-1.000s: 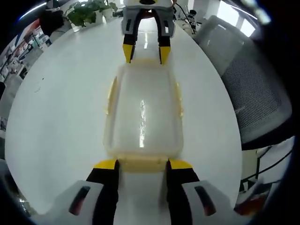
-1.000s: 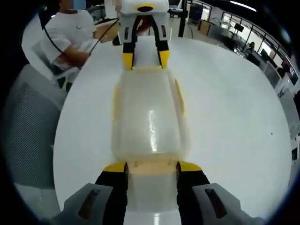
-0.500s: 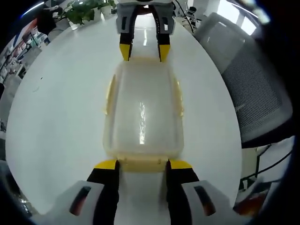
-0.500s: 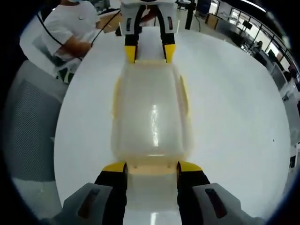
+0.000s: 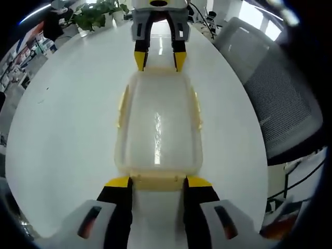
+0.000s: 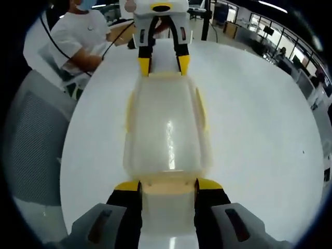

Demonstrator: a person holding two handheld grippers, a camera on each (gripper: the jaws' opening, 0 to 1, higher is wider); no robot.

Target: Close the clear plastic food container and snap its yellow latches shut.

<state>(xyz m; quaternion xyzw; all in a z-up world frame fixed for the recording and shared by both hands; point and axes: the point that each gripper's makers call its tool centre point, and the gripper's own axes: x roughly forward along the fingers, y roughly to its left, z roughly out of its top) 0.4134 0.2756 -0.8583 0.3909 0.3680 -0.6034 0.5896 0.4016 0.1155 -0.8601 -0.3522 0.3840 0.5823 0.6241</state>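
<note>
Grey mesh chair and plant beyond white table.

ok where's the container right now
The container lies lid-down-closed on the white table, centred in both views, lengthwise between the left tongs and right tongs at opposite ends.

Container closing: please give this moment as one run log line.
container: lid on | left tool: at near end latch | right tool: at opposite end latch | table: white
</note>
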